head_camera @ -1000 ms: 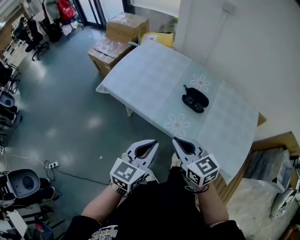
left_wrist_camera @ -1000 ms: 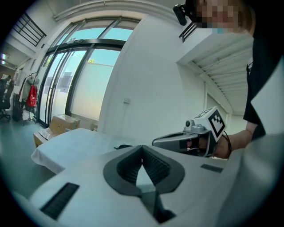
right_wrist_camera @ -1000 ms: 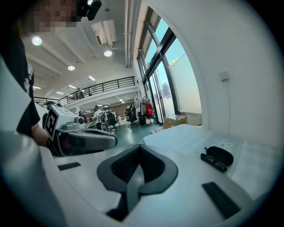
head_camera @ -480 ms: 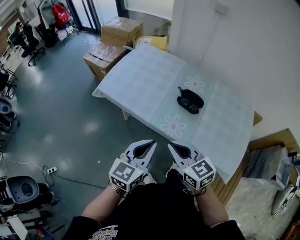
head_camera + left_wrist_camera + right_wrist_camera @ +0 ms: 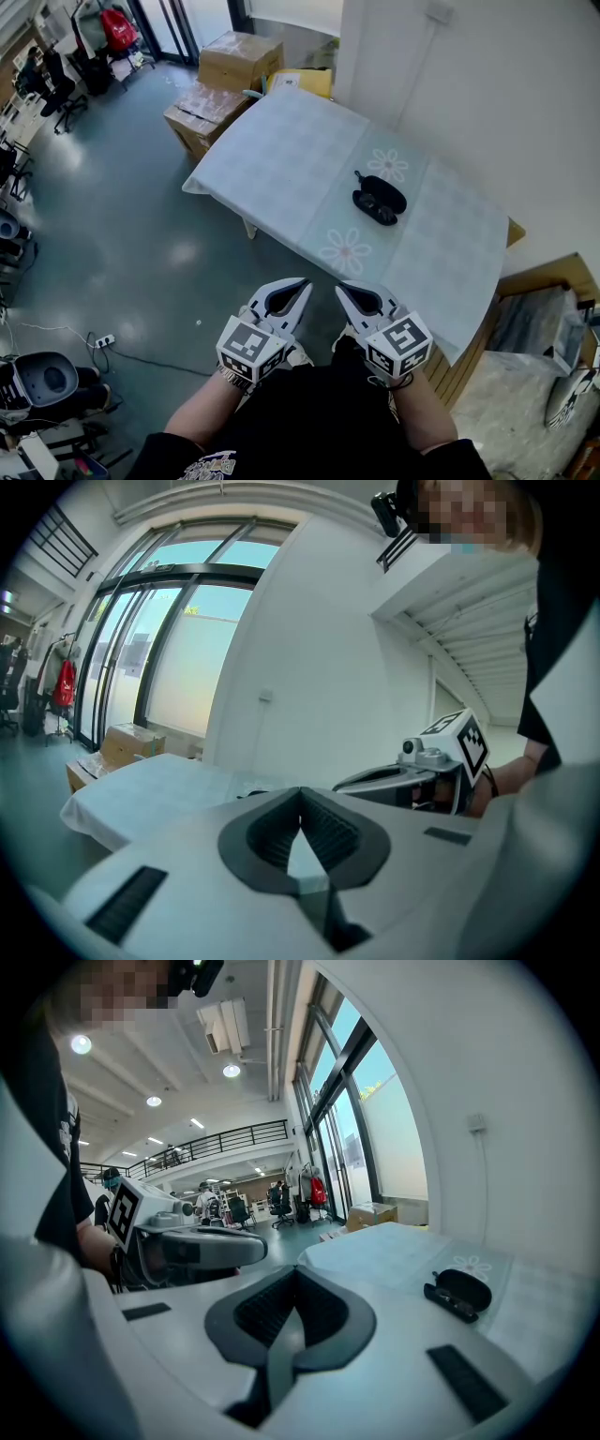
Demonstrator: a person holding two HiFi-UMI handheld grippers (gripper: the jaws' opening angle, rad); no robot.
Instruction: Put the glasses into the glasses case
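Note:
A black glasses case [image 5: 380, 199] lies open on the table's white flowered cloth [image 5: 281, 155], near the wall. A dark shape along its near edge may be the glasses [image 5: 371, 212]; it is too small to tell. The right gripper view shows the case [image 5: 464, 1290] far off at the right. Both grippers hang close to the person's body, well short of the table and over the floor. The left gripper [image 5: 300, 285] and the right gripper [image 5: 345, 289] have their jaws shut on nothing. In its own view each gripper, left [image 5: 300, 795] and right [image 5: 296, 1275], has its tips meeting.
Cardboard boxes [image 5: 225, 67] stand on the floor beyond the table's far left end. Office chairs [image 5: 42, 375] and a power strip [image 5: 105, 339] are on the grey floor at the left. A white wall [image 5: 487, 103] runs behind the table, and wooden boards and bags [image 5: 544, 319] lie at the right.
The table and case have slid slightly left and up in the head view as the person shifted. Both grippers stay shut by the body.

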